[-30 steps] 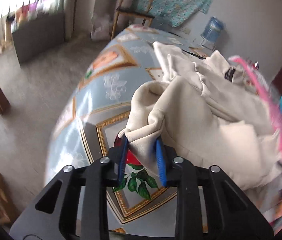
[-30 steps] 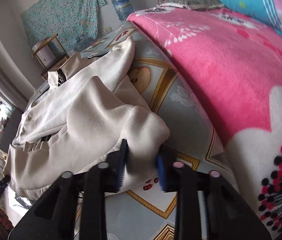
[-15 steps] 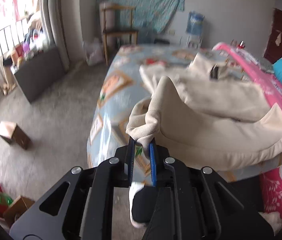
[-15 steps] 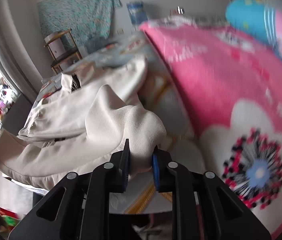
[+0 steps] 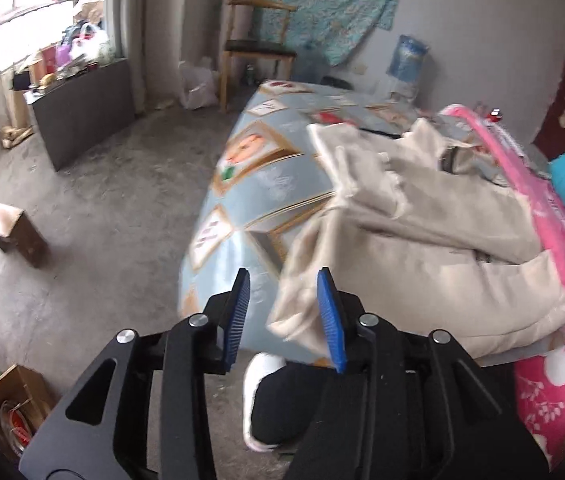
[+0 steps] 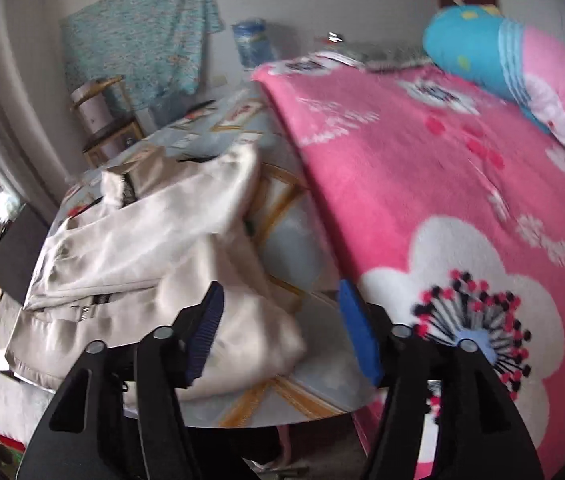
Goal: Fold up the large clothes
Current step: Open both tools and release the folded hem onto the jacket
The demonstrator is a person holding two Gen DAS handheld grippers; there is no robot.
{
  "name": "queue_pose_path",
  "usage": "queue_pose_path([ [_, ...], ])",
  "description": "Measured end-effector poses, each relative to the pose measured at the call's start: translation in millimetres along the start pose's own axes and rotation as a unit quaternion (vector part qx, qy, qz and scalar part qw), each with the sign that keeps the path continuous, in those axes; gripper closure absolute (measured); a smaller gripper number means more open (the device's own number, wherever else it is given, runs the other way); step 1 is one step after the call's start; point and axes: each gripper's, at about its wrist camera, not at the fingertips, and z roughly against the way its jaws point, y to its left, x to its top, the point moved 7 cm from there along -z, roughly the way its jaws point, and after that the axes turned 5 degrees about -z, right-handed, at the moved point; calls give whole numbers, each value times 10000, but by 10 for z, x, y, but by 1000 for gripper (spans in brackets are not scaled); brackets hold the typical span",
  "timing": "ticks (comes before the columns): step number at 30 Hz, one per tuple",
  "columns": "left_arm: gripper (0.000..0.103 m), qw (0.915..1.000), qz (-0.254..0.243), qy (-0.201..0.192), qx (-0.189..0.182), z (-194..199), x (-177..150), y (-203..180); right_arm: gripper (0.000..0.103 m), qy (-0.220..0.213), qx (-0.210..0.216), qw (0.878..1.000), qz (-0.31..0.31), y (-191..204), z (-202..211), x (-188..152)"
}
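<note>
Cream fleece zip jacket (image 5: pixel 422 264) lies crumpled on the bed's blue patterned sheet (image 5: pixel 266 184), left of the pink flowered blanket (image 6: pixel 442 184). Left gripper (image 5: pixel 284 316) fingers just opened, hem corner loose between them. Right gripper (image 6: pixel 280 328) fingers just opened wide, cloth dropping free. Soft, floppy, bulky, probably light; best pinched at hem corners or cuffs.

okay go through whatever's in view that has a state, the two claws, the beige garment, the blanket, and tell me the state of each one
Left claw: open, jaws just widened; garment edge against one pad, not pinched.
Right claw: open wide, jaws just widened, nothing gripped.
Beige garment: released, rumpled, partly folded on the bed.
Pink blanket: spread flat beside the garment.
</note>
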Motion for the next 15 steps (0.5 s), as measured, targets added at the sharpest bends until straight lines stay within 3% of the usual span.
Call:
queue_pose_path([
  [4, 52, 9979, -478, 169, -411, -219, 60, -524, 32, 448, 498, 9933, 939, 697, -235, -250],
  [8, 43, 9912, -1089, 514, -556, -506, -42, -1004, 23, 812, 853, 9836, 1366, 1159, -439, -513],
  [12, 34, 9848, -1461, 893, -300, -822, -222, -1218, 22, 1120, 850, 9784, 1515, 1347, -726, -750],
  [15, 19, 9832, -1659, 760, -23, -890, -239, -1248, 13, 988, 701, 9802, 1564, 1378, -788, -859],
])
